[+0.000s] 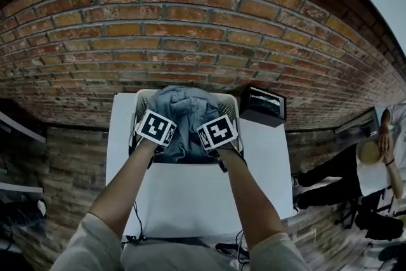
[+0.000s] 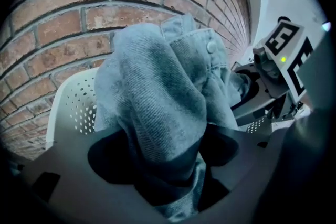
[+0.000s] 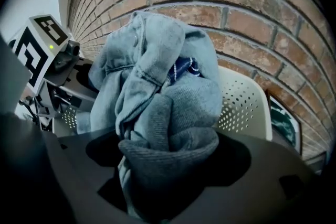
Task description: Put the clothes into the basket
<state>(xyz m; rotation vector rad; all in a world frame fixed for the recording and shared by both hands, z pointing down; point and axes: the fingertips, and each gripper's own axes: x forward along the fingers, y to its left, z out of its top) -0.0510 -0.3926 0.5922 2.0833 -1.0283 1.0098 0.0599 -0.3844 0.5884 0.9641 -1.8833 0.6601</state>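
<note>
Left gripper (image 1: 168, 136) and right gripper (image 1: 210, 136) sat side by side at the near rim of the white basket (image 1: 141, 100) in the head view, both angled steeply down. The grey-blue clothes (image 1: 184, 108) were heaped between and beyond them, inside the basket's walls, with the bundle running away from the person toward the brick wall (image 1: 190, 16). The basket stood at the far edge of the white table (image 1: 190, 200).

In the left gripper view, the jaws were clenched on a twisted fold of the clothes, which rose straight ahead, with the perforated basket wall to their left.

In the right gripper view, a thick wad of the same bundle filled the jaws, held fast.

Both hands looked equally near, so letting go should drop the load straight in.
</note>
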